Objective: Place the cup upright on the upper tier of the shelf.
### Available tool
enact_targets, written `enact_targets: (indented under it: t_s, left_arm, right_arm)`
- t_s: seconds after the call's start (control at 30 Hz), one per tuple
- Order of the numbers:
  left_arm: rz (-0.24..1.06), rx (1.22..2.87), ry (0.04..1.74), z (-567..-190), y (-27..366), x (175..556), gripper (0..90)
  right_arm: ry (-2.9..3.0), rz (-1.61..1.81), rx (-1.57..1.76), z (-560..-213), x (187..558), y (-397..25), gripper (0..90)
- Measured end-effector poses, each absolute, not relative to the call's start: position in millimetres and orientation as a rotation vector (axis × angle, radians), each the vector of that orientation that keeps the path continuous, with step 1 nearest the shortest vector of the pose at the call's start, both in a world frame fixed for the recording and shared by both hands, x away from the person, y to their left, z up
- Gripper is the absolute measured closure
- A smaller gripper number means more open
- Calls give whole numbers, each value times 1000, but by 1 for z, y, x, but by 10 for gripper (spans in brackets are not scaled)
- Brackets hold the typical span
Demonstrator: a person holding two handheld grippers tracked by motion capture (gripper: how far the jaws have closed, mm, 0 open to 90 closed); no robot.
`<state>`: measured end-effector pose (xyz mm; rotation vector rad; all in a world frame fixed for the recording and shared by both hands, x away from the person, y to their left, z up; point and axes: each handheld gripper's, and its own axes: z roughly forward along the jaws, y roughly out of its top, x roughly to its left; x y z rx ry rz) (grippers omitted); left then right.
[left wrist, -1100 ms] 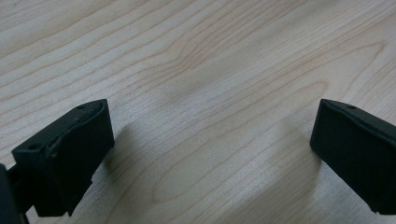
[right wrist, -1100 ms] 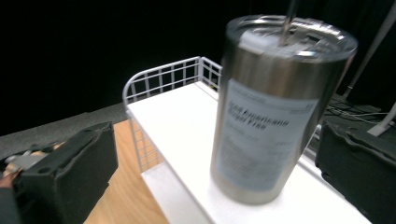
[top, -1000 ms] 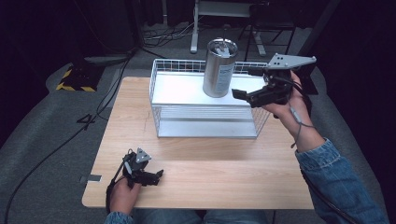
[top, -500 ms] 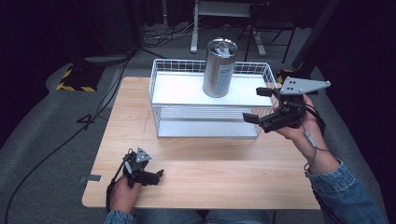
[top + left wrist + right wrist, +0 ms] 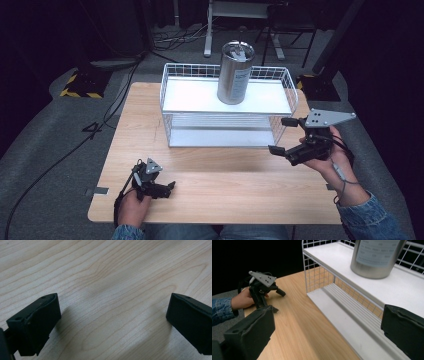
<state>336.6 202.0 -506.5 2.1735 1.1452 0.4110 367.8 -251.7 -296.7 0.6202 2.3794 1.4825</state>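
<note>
A silver metal can [image 5: 235,73] with a paper label stands upright on the top shelf of a white wire rack [image 5: 227,107]. My right gripper [image 5: 280,135] hovers open to the right of the rack's front corner, holding nothing. In the right gripper view its jaws [image 5: 327,332] stand wide apart, facing the rack's lower shelf [image 5: 352,322], with the can [image 5: 377,257] up to the right. My left gripper [image 5: 167,187] rests open on the wooden table [image 5: 240,195] near its front left. In the left gripper view its jaws [image 5: 112,322] frame bare wood.
The rack fills the back middle of the table. In the right gripper view, the other hand and its gripper [image 5: 262,287] lie at the left on the table. Cables [image 5: 60,155] and a yellow-black striped block [image 5: 77,85] lie on the grey floor at left.
My right gripper has drawn back from beside the can, moving right, down and toward the person. The can stays on the top shelf. The left gripper has not moved.
</note>
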Motion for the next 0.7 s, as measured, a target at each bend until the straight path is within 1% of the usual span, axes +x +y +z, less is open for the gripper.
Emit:
enact_targets:
  t_s: [0.03, 0.53, 0.57, 0.6, 0.7]
  left_arm:
    - [411, 2173, 1145, -507, 202, 337, 0]
    - [413, 2174, 1147, -506, 202, 336, 1]
    - [413, 2174, 1147, -506, 202, 336, 1]
    - [408, 2169, 1152, -507, 202, 336, 0]
    - [409, 2169, 1152, -507, 202, 336, 0]
  right_arm:
    - [2379, 1483, 620, -297, 368, -252, 0]
    - [2441, 1419, 728, -364, 363, -264, 0]
    - [2441, 1419, 728, -364, 363, -264, 0]
    - [2443, 1392, 739, -375, 363, -265, 0]
    - [2460, 1395, 763, -390, 363, -265, 0]
